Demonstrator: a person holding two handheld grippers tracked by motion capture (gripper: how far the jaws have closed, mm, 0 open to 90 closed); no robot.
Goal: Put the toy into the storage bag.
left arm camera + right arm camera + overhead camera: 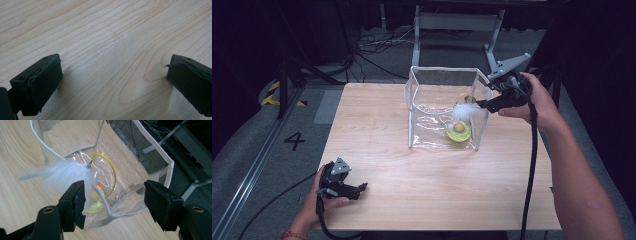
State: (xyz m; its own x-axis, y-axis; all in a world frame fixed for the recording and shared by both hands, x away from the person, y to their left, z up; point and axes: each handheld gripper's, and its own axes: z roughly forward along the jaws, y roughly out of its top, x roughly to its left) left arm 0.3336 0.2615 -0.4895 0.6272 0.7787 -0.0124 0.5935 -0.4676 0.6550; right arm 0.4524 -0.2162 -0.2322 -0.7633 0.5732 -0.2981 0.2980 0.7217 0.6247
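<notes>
Two grippers: the right gripper (484, 104) hangs spread at the clear bag's (432, 107) rim near the table's (377, 130) far edge, feather toy (460, 121) inside; the left gripper (363, 187) rests spread near the front-left corner; floor marking "4" (294, 140)

White feather (60, 171), yellow toy (459, 131), clear bag (432, 107), pale woodgrain table (412, 185).

One readable mark: the number 4 on the floor.
A black numeral "4" (294, 140) is marked on the grey floor (257, 150), left of the wooden table (377, 150), seen in the high view. No other text, label or brand can be read anywhere in the pictures.
</notes>
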